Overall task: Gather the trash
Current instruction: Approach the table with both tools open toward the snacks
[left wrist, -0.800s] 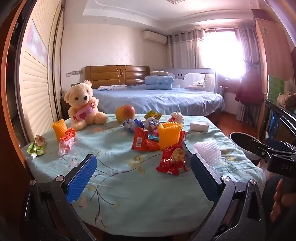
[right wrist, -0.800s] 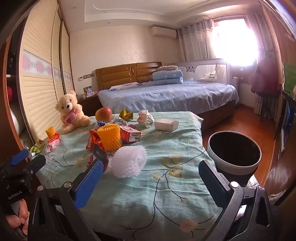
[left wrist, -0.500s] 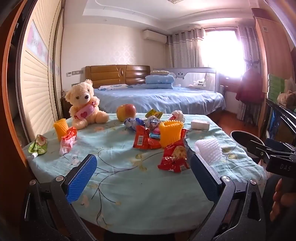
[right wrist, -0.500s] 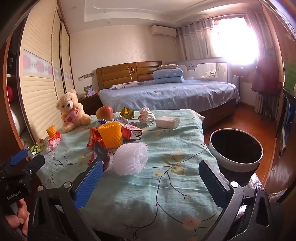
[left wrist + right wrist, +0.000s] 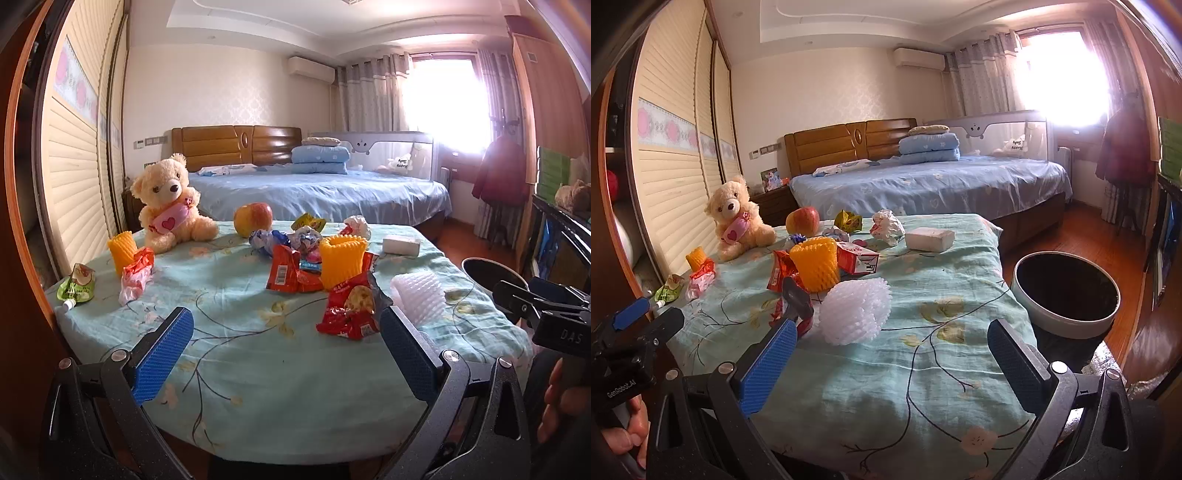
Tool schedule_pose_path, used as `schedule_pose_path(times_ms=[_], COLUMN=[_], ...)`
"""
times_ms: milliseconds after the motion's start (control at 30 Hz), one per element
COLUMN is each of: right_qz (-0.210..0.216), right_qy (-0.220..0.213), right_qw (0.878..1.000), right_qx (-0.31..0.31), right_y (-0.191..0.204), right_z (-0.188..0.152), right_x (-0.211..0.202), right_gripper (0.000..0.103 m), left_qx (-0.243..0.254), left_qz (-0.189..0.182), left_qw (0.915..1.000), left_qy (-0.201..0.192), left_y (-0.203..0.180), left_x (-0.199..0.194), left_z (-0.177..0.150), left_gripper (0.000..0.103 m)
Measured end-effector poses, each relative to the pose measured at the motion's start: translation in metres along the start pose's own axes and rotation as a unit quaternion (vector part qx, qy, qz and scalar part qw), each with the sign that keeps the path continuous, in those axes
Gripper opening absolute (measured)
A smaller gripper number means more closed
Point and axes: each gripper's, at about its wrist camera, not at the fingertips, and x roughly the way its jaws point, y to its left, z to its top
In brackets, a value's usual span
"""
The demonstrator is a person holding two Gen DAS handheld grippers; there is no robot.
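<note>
Over table's near edge | left gripper (image 5: 282,345) wide, empty; right gripper (image 5: 892,363) wide, empty | red snack wrapper (image 5: 351,308) at left's 1 o'clock | pinch crumpled middle, avoid cloth

Left wrist view: low at the near edge of the surface (image 5: 258,369), facing across it toward the bed (image 5: 332,192), the teddy bear (image 5: 170,199) far left. Right wrist view: from farther right, same heading, taking in the bin (image 5: 1067,325) right of the surface. Both share the teddy bear, the white foam net (image 5: 855,310) and the bed.
</note>
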Motion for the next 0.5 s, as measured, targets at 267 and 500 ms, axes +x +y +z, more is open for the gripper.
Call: schedule_pose_path(times_ms=[267,500], right_qz=[0.004,0.008], right_qy=[0.001,0.003], right_qw=[1.0,1.0], right_qx=[0.001,0.002], right_y=[0.0028,0.0042], right_z=[-0.0007,-0.0006], right_x=[-0.0001,0.0002], right_gripper=[0.103,0.103], left_qx=[-0.001,-0.002], left_qz=[0.001,0.001], left_qw=[1.0,1.0], left_qy=[0.003,0.005], left_y=[0.0002,0.0009], left_x=[0.0016,0.0028], left_z=[-0.0016,-0.0023], left_gripper=[0.103,0.103])
